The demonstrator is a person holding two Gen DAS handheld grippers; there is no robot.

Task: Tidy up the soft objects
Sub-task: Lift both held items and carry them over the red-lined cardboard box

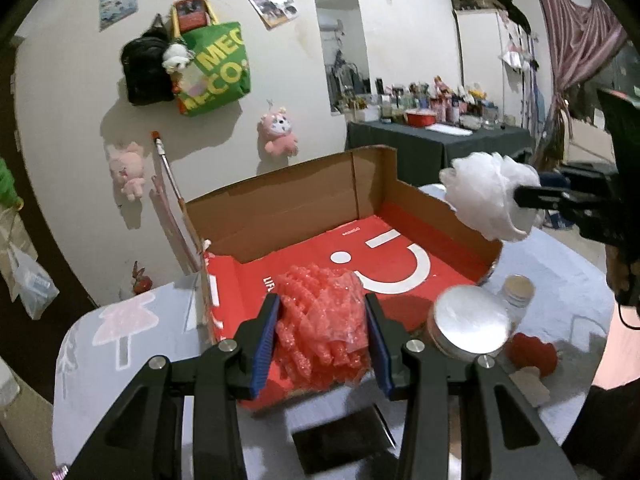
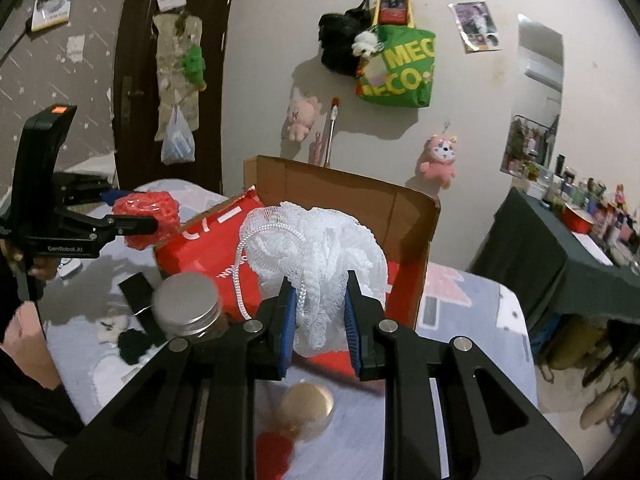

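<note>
Worktop (image 1: 560, 280): cloth-covered, carries all items.
Cardboard box (image 1: 280, 204): open, red-lined, apparently the destination.
White mesh pouf (image 2: 320, 248): airborne over the box, pinched in the right gripper (image 2: 320, 316); likely very light and springy; grip the bunched core beside its cord.
Red mesh pouf (image 1: 320, 312): squeezed in the left gripper (image 1: 322, 336) above the box's near edge; equally soft.

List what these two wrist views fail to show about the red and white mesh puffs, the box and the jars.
- Red mesh puff, left wrist view: its underside is hidden by the left claw.
- Cardboard box, right wrist view: the floor is covered by the white mesh puff.
- Gold-lidded jar, right wrist view: blurred, partly behind the right claw.
- Silver-lidded jar, left wrist view: contents hidden by lid.
</note>
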